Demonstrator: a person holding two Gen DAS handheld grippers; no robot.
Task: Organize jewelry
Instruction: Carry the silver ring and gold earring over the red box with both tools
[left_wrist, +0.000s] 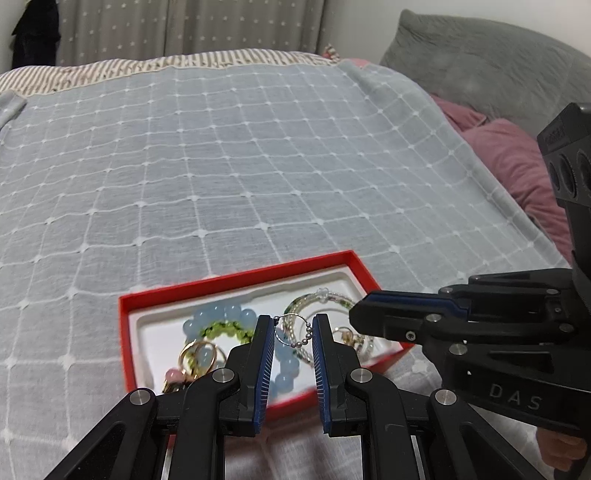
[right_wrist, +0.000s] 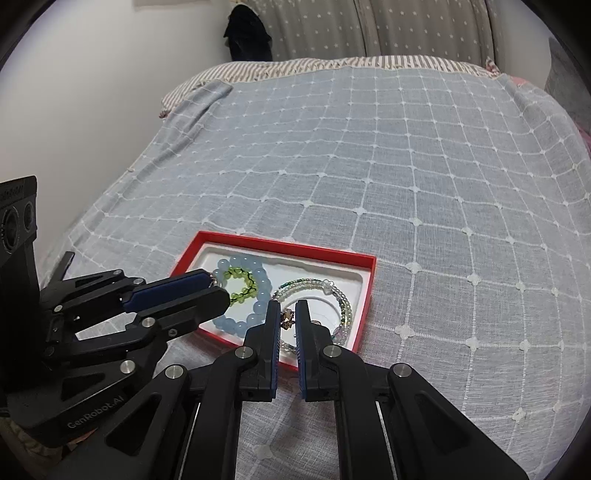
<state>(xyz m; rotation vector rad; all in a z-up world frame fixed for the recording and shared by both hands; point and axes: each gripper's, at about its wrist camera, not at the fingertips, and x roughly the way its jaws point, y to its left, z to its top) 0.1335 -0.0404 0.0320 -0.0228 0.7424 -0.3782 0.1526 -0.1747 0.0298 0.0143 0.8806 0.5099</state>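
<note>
Both wrist views close, facing down-forward; share red tray (left_wrist: 236, 284) (right_wrist: 280, 244), bed.

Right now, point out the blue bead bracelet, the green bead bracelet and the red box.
blue bead bracelet (right_wrist: 260, 295): right wrist view, right-side beads.
green bead bracelet (right_wrist: 242, 295): right wrist view, lower beads.
red box (right_wrist: 280, 244): right wrist view, far rim.

At lower right of the left wrist view, the right gripper (left_wrist: 354, 315) reads "DAS". At lower left, the left gripper (right_wrist: 218, 291) reads, seemingly, "GenRobot.AI".
</note>
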